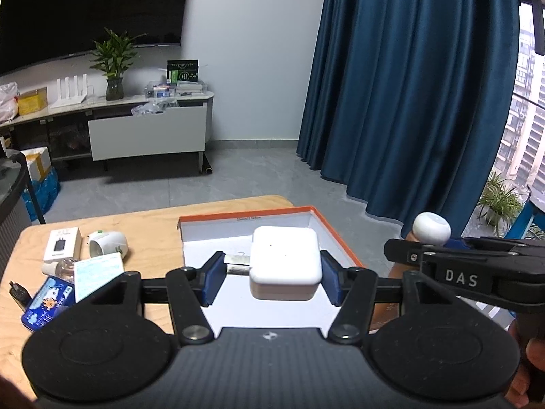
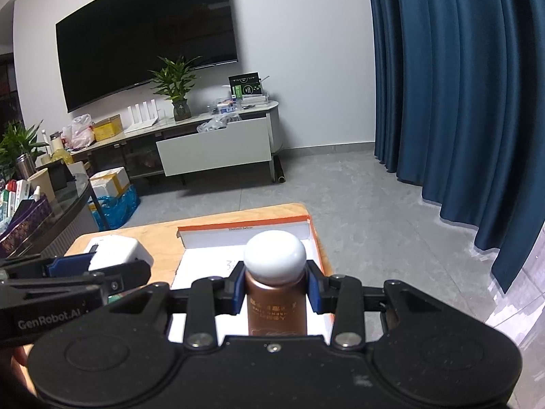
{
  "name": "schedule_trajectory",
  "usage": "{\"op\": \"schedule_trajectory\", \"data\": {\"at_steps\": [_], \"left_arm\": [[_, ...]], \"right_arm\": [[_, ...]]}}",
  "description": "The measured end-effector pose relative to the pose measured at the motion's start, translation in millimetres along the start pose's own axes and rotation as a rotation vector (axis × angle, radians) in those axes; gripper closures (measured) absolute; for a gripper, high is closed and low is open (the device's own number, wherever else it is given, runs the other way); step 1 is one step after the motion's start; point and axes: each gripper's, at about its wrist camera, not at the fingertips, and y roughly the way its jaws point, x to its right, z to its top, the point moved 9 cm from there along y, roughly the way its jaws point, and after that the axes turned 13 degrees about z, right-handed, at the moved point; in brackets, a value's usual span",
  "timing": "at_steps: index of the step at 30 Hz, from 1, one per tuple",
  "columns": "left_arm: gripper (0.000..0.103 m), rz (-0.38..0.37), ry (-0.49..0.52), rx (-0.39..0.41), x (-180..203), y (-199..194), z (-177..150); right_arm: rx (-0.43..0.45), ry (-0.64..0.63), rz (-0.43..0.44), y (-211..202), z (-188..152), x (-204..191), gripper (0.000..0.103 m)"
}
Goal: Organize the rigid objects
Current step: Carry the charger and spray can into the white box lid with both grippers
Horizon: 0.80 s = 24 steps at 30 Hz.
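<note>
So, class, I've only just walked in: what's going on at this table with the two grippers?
A person is sorting small items into an orange-rimmed box on a wooden table, holding a gripper in each hand. The left gripper is shut on a white square case, held over the box. The right gripper is shut on a brown bottle with a white round cap, also above the box. A few more items, among them a blue tin and a small white carton, lie on the table to the left.

The white case (image 1: 285,267) is sitting between the left gripper's (image 1: 272,277) pads, over the tray (image 1: 335,235); the bottle (image 2: 276,301) is sitting between the right gripper's (image 2: 276,293).
</note>
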Motion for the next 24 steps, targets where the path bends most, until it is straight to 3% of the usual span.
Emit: {"op": "schedule_trajectory", "data": {"at_steps": [24], "left_arm": [[0.044, 0.0, 0.013, -0.027, -3, 14, -7]], "right_arm": [[-0.046, 0.004, -0.003, 25, -8, 4, 0.059]]}}
